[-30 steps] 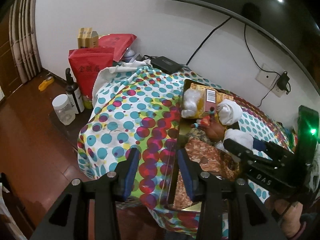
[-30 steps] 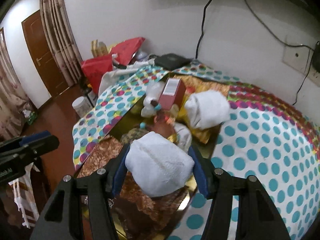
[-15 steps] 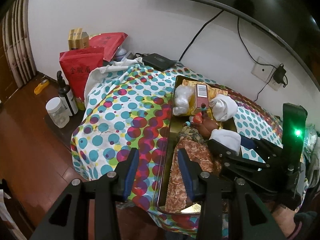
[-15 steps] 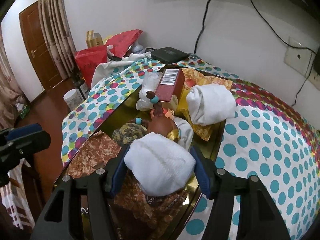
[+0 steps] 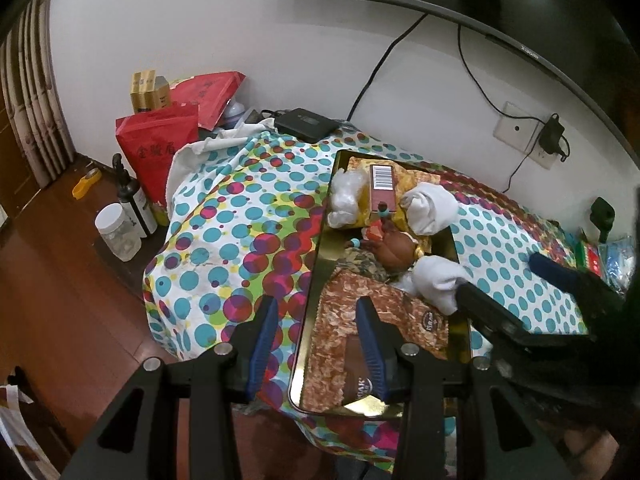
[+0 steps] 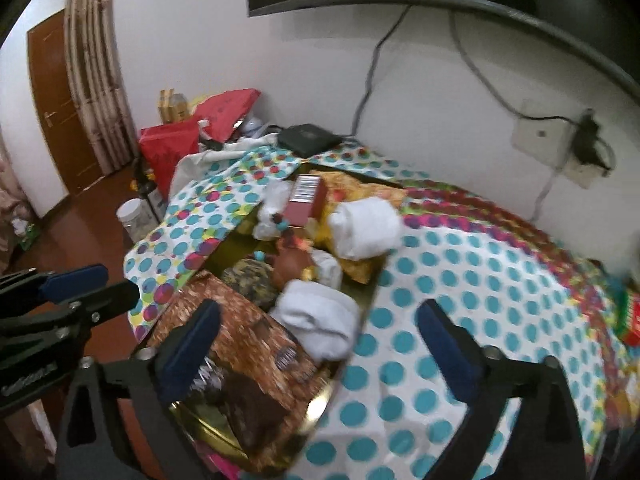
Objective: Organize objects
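A gold tray [image 5: 316,264] lies on the polka-dot cloth [image 5: 240,216], packed with goods. A white rolled towel [image 6: 316,320] rests in its near right corner on a brown patterned packet [image 6: 240,340]. My right gripper [image 6: 320,312] hangs just above that towel with its jaws opening wide, and the pads do not touch it. A second white roll [image 6: 364,224], a red barcoded box [image 6: 306,200] and a brown figure [image 5: 396,250] sit further back. My left gripper [image 5: 316,320] is open, and the tray's left rim shows between its fingers, unpressed. From the left wrist, the right gripper [image 5: 500,276] is beside the towel [image 5: 436,280].
A black box [image 5: 306,124] sits at the cloth's far edge by the wall. Red bags [image 5: 160,152], a dark pump bottle [image 5: 132,196] and a clear jar [image 5: 116,232] stand left of the table. Small packets [image 5: 588,256] lie at the right. A screen hangs overhead.
My right gripper held the white rolled towel over the tray; its jaws have now spread wide and lifted back, leaving the towel lying in the tray. The left gripper shifted slightly, jaws unchanged.
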Tool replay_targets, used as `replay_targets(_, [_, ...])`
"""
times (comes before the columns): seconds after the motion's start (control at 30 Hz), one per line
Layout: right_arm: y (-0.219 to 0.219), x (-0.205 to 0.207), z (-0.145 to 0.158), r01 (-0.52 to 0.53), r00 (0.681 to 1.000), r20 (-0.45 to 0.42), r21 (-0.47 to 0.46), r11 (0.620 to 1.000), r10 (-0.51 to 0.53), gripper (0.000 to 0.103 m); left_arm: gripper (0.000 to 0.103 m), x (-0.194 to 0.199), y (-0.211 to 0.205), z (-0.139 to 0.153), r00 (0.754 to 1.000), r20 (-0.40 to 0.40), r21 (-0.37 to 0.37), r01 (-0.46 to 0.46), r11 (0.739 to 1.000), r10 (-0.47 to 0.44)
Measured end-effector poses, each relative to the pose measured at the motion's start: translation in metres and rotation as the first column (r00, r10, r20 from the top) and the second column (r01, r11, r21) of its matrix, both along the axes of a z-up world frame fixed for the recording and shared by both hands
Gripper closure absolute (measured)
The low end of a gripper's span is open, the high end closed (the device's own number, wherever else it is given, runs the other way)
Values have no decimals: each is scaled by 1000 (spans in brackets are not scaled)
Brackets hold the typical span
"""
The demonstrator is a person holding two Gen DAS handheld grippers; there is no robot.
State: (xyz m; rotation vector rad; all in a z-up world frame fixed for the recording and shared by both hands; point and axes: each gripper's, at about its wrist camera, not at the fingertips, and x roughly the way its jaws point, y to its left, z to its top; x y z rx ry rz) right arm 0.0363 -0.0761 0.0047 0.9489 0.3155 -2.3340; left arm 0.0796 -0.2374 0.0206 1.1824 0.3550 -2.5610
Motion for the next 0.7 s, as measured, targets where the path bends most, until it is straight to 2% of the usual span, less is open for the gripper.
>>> replay_targets(0.13, [18,13,10,34,999,-7,43,998,-34,0,62,-3,8,2,1000,11,16,7,1000,-7])
replay_targets(0.23, [31,22,10,28,999,42,52,998,-31,0,61,-5,17,4,1000,15,2,17,1000,-17])
replay_targets(0.27, [36,25,10,21,998,67,44,999,-24,0,59,-5,21,5,1000,15,1,24,1000,-24])
replay_targets(0.33, [47,33,12,34,997,73,32,999,-37,0,47,-5,28,8,999,9,-8,33,999,-33])
replay_targets(0.6, [70,49,16,39,995,96,15,999,-40,0,46,-8,55,20,996,-11,-40,88,995,-89])
replay_targets(0.7, [76,52,18,40,996,84,6,999,-41,0,46,-8,66,24,996,-14,-97,82,992,-83])
